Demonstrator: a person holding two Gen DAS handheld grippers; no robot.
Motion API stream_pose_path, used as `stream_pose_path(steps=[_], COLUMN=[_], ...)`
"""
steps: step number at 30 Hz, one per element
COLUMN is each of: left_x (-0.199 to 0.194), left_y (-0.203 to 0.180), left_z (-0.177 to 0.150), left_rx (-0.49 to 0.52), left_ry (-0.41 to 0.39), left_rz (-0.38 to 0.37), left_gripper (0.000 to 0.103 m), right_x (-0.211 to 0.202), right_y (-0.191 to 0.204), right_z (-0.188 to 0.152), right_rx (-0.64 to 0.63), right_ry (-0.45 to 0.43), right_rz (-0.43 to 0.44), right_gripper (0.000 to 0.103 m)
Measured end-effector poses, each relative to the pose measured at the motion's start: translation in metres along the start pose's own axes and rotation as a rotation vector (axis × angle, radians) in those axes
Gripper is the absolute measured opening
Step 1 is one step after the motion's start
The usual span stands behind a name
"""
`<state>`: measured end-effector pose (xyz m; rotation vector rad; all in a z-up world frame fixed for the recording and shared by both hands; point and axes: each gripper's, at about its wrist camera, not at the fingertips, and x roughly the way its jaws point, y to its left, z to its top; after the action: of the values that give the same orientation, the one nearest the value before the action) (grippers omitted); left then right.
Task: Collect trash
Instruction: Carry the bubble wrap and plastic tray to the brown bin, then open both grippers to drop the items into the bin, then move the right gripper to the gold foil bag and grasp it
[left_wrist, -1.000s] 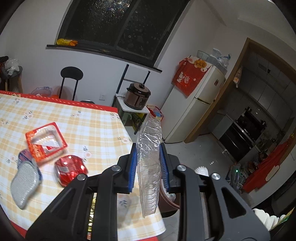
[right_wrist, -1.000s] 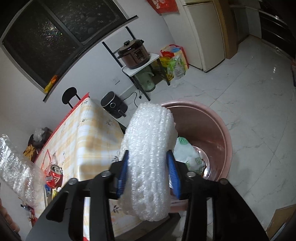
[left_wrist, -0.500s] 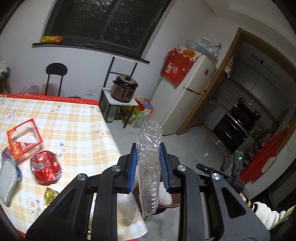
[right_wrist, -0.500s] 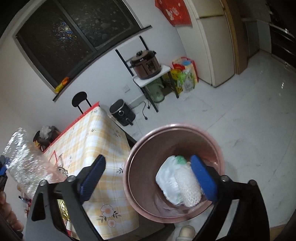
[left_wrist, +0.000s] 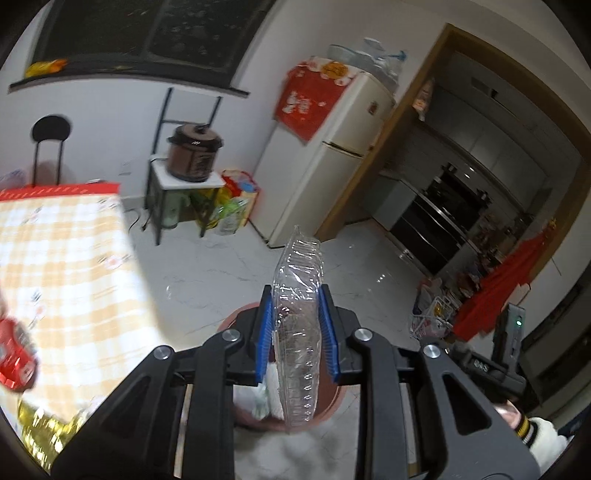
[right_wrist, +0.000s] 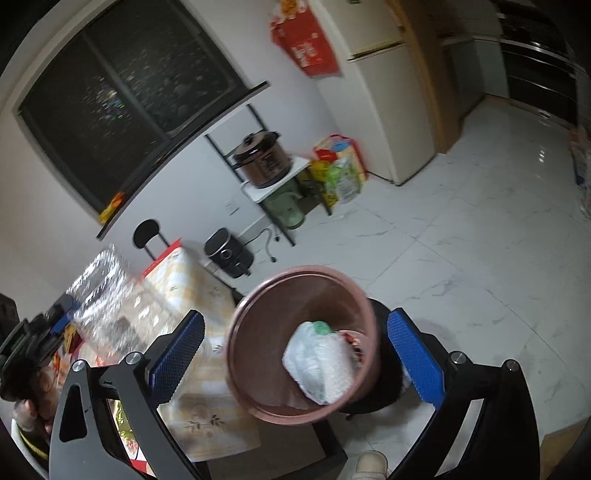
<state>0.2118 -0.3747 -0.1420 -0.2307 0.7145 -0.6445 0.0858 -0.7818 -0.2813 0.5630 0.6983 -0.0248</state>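
clear plastic tray (left_wrist: 297, 325) clamped in left fingers (left_wrist: 265, 332) above pink bin (right_wrist: 291, 332); right fingers (right_wrist: 415, 354) apart, empty.

A pink basin (right_wrist: 258, 306) is seen beside an orange-and-white checked tablecloth (left_wrist: 66, 258) (red-edged), blue pads (right_wrist: 177, 354) nearby.

Bin (right_wrist: 243, 354) stands beside table (right_wrist: 207, 406); bubble wrap (right_wrist: 321, 365) lies inside.
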Motion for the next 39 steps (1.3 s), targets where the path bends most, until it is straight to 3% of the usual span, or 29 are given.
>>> stream_pose_path(steps=[1,2,3,7,14,23,29,34,39], left_x=[0.010,0.025,0.031,0.035,-0.017,-0.133,-0.230,-0.285,-0.324], left_y=[-0.003,-0.004,-0.001,0.014,0.048,0.115,0.165,0.189,0.215], left_z=[0.000,-0.001,-0.001,-0.007,-0.003,-0.010,-0.042,-0.077,-0.104], left_rx=[0.020,0.034,0.029,-0.022,-0.072,-0.189,-0.301,-0.392,-0.432], left_ry=[0.007,0.030,0.030,0.051,-0.012,-0.146,-0.232,-0.261,-0.252], left_rz=[0.007,0.041,0.064,0.093,0.182,0.417,0.610,0.700,0.741], left_gripper=[0.066,0.083,0.089,0.090,0.095,0.097,0.097,0.097,0.097], right_x=[0.000,-0.002,-0.003,-0.006,0.004,0.028,0.049,0.069,0.086], right_y=[-0.002,-0.006,-0.008,-0.010,0.007,0.063,0.113,0.164,0.218], right_z=[0.001,0.000,-0.001,-0.002,0.005,0.007,-0.003,-0.023,-0.050], right_rx=[0.005,0.011,0.014,0.019,-0.004,-0.088,-0.166,-0.228,-0.301], right_ry=[-0.001,-0.002,-0.003,-0.008,0.008,0.060,0.117,0.177,0.238], right_rz=[-0.005,-0.013,-0.015,-0.009,0.037,0.148,0.222,0.264,0.298], right_gripper=[0.098,0.098,0.098,0.098,0.098,0.098,0.098,0.098,0.098])
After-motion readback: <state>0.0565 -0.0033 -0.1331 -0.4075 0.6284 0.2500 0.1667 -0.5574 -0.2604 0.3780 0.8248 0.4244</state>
